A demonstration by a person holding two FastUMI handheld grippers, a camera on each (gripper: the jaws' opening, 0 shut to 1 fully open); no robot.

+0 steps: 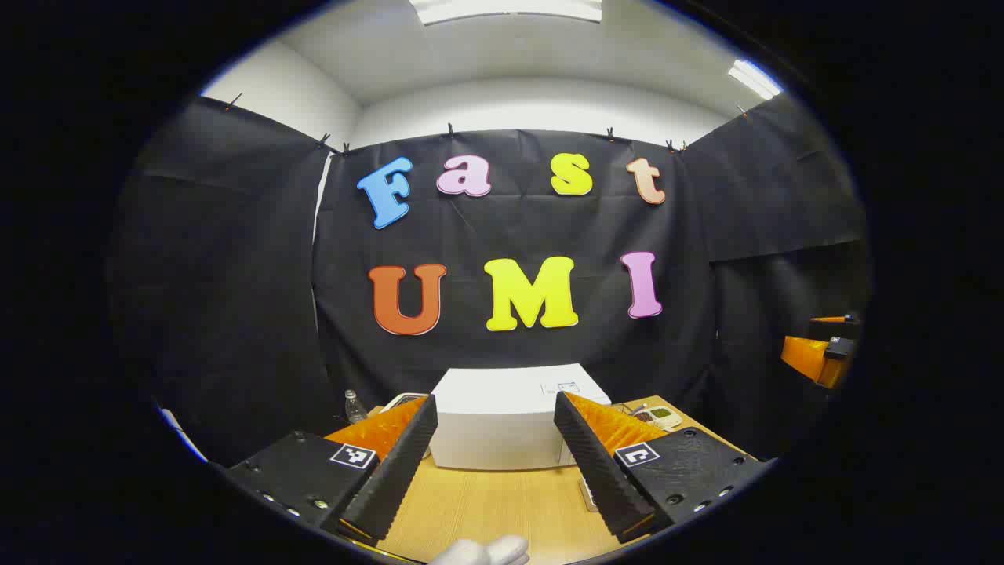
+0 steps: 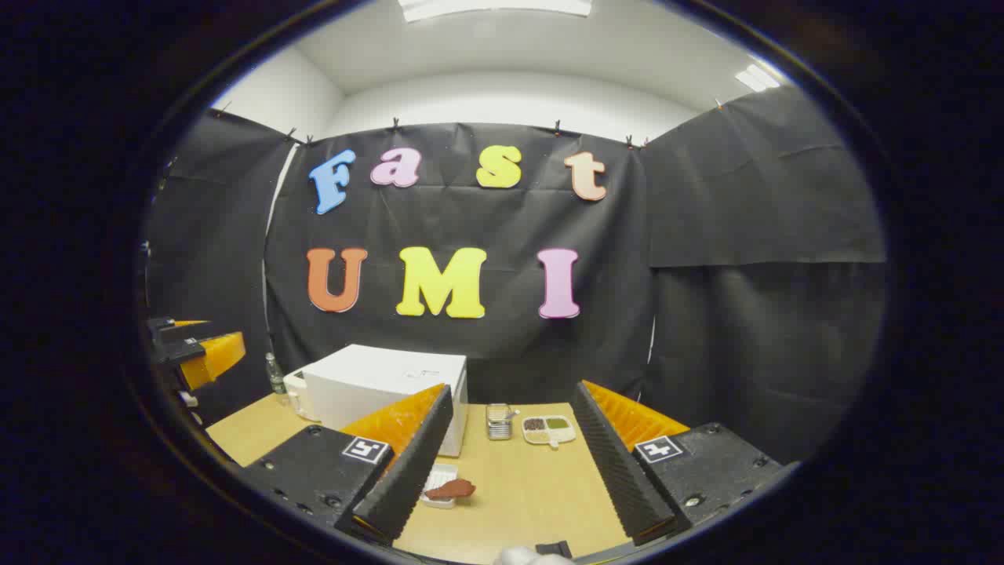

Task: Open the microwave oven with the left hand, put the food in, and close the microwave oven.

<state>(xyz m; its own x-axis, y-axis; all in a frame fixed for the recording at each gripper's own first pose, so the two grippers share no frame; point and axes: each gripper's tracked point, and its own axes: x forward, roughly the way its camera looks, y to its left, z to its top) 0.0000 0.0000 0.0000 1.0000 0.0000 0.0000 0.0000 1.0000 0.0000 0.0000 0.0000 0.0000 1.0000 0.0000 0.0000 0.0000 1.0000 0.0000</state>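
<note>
Setting: booth with black cloth walls; wooden table (image 2: 518,486).
Microwave oven (image 1: 502,424): white box at the back of the table, door shut; in the left gripper view it sits dead ahead, its long axis running side to side across the view.
Food (image 2: 453,490): reddish-brown piece on a small white tray (image 2: 438,475), in front of the oven's right corner; its long axis lies roughly left-right.
Other items: metal cup (image 2: 498,421), divided dish (image 2: 547,428), bottle (image 2: 272,374).
Left gripper (image 1: 496,455): jaws wide, empty, well short of the oven.
Right gripper (image 2: 510,471): jaws wide, empty, above the table.
Step in hand (judgement): opening the door; the handle can't be made out, so find the door edge first, then pull along its swing.
</note>
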